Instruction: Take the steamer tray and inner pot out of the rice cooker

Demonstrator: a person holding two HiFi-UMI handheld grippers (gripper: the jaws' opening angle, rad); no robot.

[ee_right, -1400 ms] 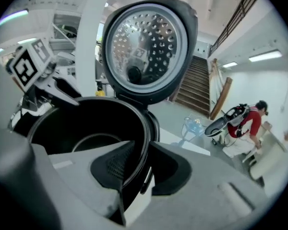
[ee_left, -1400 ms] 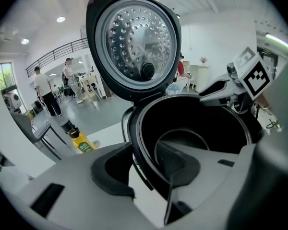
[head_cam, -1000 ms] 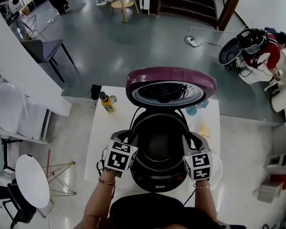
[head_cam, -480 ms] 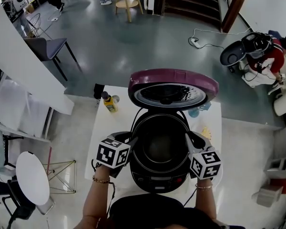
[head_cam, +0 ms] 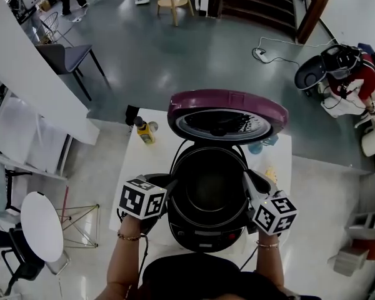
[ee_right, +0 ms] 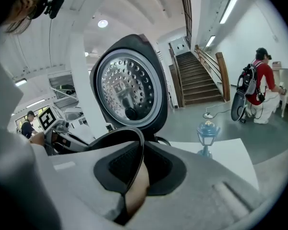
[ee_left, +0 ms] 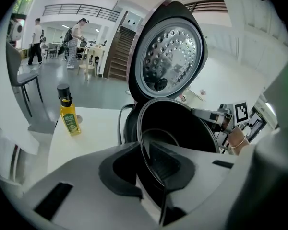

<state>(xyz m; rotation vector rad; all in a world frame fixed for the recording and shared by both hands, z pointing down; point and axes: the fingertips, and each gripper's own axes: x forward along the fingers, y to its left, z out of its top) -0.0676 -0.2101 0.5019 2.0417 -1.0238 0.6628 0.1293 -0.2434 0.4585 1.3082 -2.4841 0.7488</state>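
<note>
Left hand-held gripper (head_cam: 173,183) (ee_left: 144,148) is clamped on the thin left rim of the inner pot (head_cam: 207,192) (ee_left: 182,128). Its jaws have just been closing, one pad now outside the wall and one inside. The right hand-held gripper (head_cam: 247,180) (ee_right: 141,147) bites the opposite rim in the same way; its jaws have also just been closing, with the pot's edge (ee_right: 121,135) running up between them. Each marker cube sits just above the person's wrist, and both wrists wear a bracelet.

The black pot stands in the well of the rice cooker (head_cam: 206,236). The pictures do not show whether it has left its seat. The dark cooker body, with its control panel facing the person, stands on the white worktop (head_cam: 144,167). Its lid (head_cam: 225,114) is swung fully open at the far side: a maroon shell around a perforated metal inner plate.

Farther back on the worktop, a yellow oil bottle (head_cam: 144,132) (ee_left: 68,116) with a dark cap stands upright near the far left corner, well apart from the cooker. A small blue lantern-shaped thing (head_cam: 260,146) (ee_right: 206,131) stands behind the cooker on the right.

Beyond the worktop lies a grey polished floor. A dark chair (head_cam: 65,61) stands to the left and a wooden stool (head_cam: 165,2) far back. A staircase (head_cam: 256,2) rises at the rear, and a person in a red top (head_cam: 347,80) crouches at the far right.
</note>
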